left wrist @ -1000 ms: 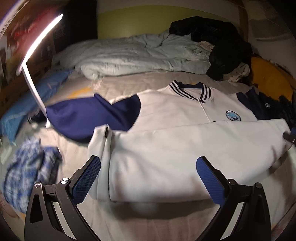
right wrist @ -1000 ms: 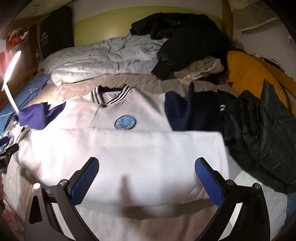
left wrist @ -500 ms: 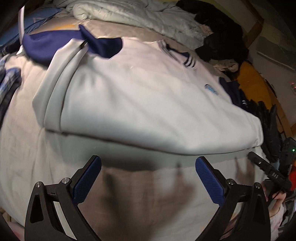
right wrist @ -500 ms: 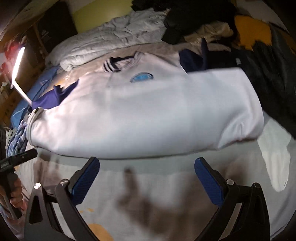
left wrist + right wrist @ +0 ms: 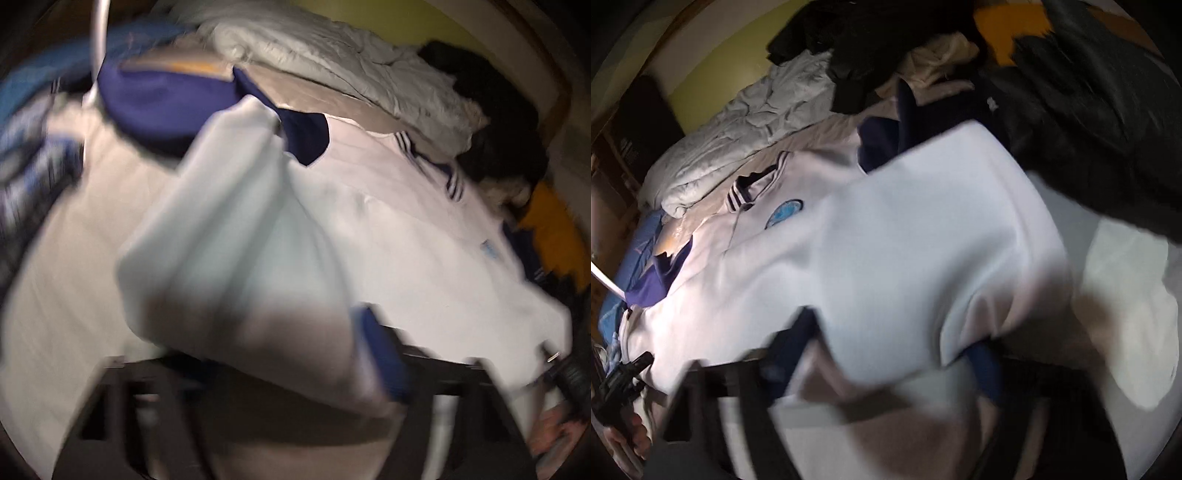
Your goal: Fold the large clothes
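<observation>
Both our tongs — left gripper (image 5: pixel 280 373) and right gripper (image 5: pixel 886 354) — are closing on the near hem of the white jacket (image 5: pixel 905 236), spread across the bed (image 5: pixel 66 295) — blurry though.

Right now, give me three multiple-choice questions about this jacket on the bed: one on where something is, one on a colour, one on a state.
1. Where does the round blue badge sit on the white jacket?
A. on the chest, below the striped collar
B. on a cuff
C. on the hem

2. What colour is the jacket's sleeve?
A. red
B. navy blue
C. green

3. What lies between the left tongs?
A. nothing
B. the folded near edge of the jacket
C. a pillow

Answers: 1 A, the badge lies just below the collar. 2 B, dark blue against the white body. 3 B, white fabric fills the closing jaws.
</observation>
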The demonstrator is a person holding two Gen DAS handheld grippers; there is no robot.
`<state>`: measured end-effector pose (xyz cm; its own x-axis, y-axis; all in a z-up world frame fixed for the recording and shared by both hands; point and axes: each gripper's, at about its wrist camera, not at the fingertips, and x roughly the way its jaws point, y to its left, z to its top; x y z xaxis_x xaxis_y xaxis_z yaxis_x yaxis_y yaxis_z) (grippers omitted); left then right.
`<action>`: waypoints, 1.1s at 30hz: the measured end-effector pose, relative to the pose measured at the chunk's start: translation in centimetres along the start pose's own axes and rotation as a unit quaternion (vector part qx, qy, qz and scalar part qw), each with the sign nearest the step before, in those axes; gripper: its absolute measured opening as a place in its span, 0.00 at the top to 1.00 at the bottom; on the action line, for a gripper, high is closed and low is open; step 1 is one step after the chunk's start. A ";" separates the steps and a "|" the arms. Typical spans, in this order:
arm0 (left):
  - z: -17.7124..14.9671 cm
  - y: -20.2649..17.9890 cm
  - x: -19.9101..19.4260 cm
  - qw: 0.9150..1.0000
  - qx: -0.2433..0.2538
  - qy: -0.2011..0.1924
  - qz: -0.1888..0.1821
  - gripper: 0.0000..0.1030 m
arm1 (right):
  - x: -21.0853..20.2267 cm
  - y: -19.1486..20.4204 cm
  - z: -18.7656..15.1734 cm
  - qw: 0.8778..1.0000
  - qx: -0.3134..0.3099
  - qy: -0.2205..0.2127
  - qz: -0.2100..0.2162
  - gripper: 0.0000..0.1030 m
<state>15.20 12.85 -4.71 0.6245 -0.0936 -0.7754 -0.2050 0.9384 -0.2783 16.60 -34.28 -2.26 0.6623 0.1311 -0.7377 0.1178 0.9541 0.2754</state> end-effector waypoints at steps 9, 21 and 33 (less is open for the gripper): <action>-1.7 -1.2 -8.2 0.995 0.067 -0.076 0.021 0.82 | -3.6 2.2 -1.0 0.998 -0.026 -0.013 0.053 0.86; -7.0 2.3 -9.9 0.997 0.080 -0.009 0.010 0.78 | -8.4 2.9 -8.3 0.994 -0.103 0.022 0.035 0.86; -8.0 0.5 -14.2 0.988 0.108 -0.095 0.047 0.22 | -10.6 2.0 -6.6 0.995 -0.081 -0.046 -0.028 0.39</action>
<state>0.20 12.02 1.62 0.7451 0.0414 -0.6657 -0.1152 0.9911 -0.0673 4.97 -31.95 2.03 0.7236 0.0580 -0.6877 0.0411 0.9911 0.1268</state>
